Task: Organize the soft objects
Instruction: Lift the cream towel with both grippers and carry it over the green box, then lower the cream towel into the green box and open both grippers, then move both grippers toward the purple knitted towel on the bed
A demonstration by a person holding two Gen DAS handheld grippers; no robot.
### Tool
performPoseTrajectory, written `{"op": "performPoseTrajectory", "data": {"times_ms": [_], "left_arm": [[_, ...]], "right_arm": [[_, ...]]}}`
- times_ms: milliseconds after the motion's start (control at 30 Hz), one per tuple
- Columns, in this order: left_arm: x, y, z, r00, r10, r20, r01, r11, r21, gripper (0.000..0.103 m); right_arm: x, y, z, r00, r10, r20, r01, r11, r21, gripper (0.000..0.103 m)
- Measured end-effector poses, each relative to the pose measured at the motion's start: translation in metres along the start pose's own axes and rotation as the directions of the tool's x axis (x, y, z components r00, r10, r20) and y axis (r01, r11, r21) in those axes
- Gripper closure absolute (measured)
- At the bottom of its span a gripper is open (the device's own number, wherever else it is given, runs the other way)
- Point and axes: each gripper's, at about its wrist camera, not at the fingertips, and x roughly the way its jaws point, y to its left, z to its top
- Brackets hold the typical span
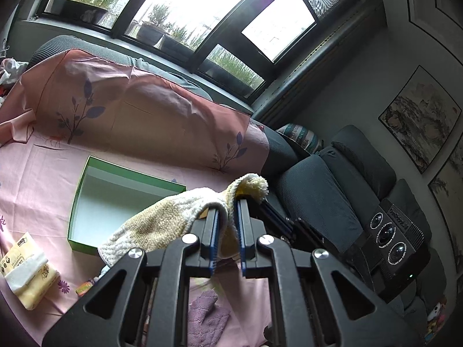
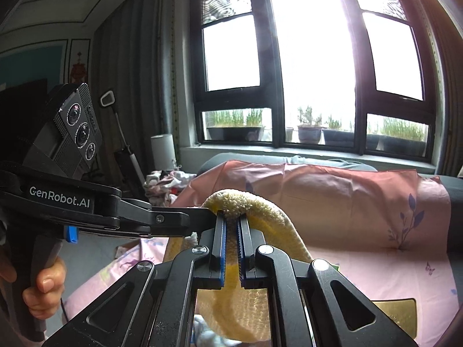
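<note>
A yellow and cream towel (image 1: pixel 162 219) hangs in the air, pinched by both grippers. My left gripper (image 1: pixel 228 211) is shut on one part of it, above the near edge of an open green box (image 1: pixel 127 175) with a white inside. My right gripper (image 2: pixel 231 222) is shut on the same towel (image 2: pixel 277 225), which drapes over its fingers and hangs down. The left gripper also shows in the right wrist view (image 2: pixel 199 217), touching the towel beside my right fingers. A purple cloth (image 1: pixel 205 315) lies on the pink sheet below the left gripper.
A pink sheet (image 1: pixel 37 179) with purple leaf prints covers the sofa seat and backrest. A pack of tissues (image 1: pixel 26 271) lies at the left. Dark grey sofa cushions (image 1: pixel 318 199) are at the right. A pile of clothes (image 2: pixel 165 182) lies left of the sofa. Windows stand behind.
</note>
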Motion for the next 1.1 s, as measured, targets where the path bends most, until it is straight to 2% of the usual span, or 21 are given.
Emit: {"op": "performPoseTrajectory", "data": {"times_ms": [133, 233, 367, 467, 500, 567, 600, 633, 667, 700, 733, 767, 800, 900, 1100], "left_arm": [[0.028, 0.013, 0.015, 1.0, 0.001, -0.014, -0.001, 1.0, -0.012, 0.095], [0.052, 0.028, 0.021, 0.999, 0.019, -0.043, -0.02, 0.999, -0.039, 0.095], [0.088, 0.054, 0.016, 0.99, 0.09, -0.108, -0.099, 0.992, -0.072, 0.095], [0.111, 0.073, 0.007, 0.976, 0.144, -0.161, -0.16, 0.983, -0.093, 0.091], [0.117, 0.08, 0.005, 0.971, 0.158, -0.18, -0.178, 0.979, -0.103, 0.088], [0.127, 0.093, 0.001, 0.957, 0.197, -0.213, -0.226, 0.967, -0.12, 0.068], [0.129, 0.1, 0.0, 0.949, 0.226, -0.219, -0.257, 0.958, -0.128, 0.043], [0.129, 0.105, 0.0, 0.944, 0.251, -0.216, -0.283, 0.949, -0.136, 0.026], [0.128, 0.109, 0.001, 0.94, 0.268, -0.209, -0.3, 0.943, -0.142, 0.023], [0.126, 0.113, 0.001, 0.938, 0.279, -0.204, -0.311, 0.939, -0.149, 0.022], [0.125, 0.116, 0.002, 0.935, 0.287, -0.206, -0.321, 0.934, -0.156, 0.022], [0.122, 0.119, 0.002, 0.932, 0.295, -0.209, -0.33, 0.93, -0.162, 0.022], [0.119, 0.121, 0.002, 0.93, 0.303, -0.211, -0.339, 0.927, -0.164, 0.021], [0.106, 0.123, 0.0, 0.924, 0.323, -0.206, -0.357, 0.921, -0.155, 0.019], [0.082, 0.112, -0.026, 0.907, 0.356, -0.224, -0.386, 0.916, -0.107, 0.009]], "right_arm": [[0.022, -0.021, 0.005, 1.0, -0.022, -0.007, 0.023, 0.999, 0.03, 0.095], [0.045, -0.036, -0.001, 0.998, -0.037, -0.042, 0.039, 0.997, 0.06, 0.095], [0.079, -0.055, -0.028, 0.988, -0.056, -0.141, 0.071, 0.992, 0.105, 0.095], [0.1, -0.067, -0.053, 0.97, -0.097, -0.222, 0.125, 0.986, 0.115, 0.095], [0.106, -0.071, -0.06, 0.963, -0.101, -0.252, 0.134, 0.984, 0.119, 0.095], [0.117, -0.079, -0.071, 0.941, -0.125, -0.315, 0.169, 0.979, 0.118, 0.095], [0.122, -0.082, -0.075, 0.928, -0.148, -0.343, 0.195, 0.975, 0.107, 0.091], [0.125, -0.085, -0.078, 0.915, -0.175, -0.364, 0.223, 0.97, 0.093, 0.082], [0.126, -0.087, -0.08, 0.906, -0.194, -0.377, 0.242, 0.967, 0.083, 0.075], [0.126, -0.089, -0.081, 0.901, -0.204, -0.382, 0.253, 0.964, 0.082, 0.056], [0.122, -0.091, -0.082, 0.904, -0.201, -0.378, 0.254, 0.963, 0.093, 0.041], [0.119, -0.091, -0.08, 0.909, -0.194, -0.369, 0.25, 0.962, 0.11, 0.038], [0.115, -0.092, -0.078, 0.913, -0.187, -0.362, 0.246, 0.961, 0.124, 0.035], [0.103, -0.092, -0.074, 0.916, -0.175, -0.362, 0.243, 0.958, 0.153, 0.035], [0.062, -0.077, -0.087, 0.922, -0.131, -0.364, 0.2, 0.967, 0.159, 0.034]]}}
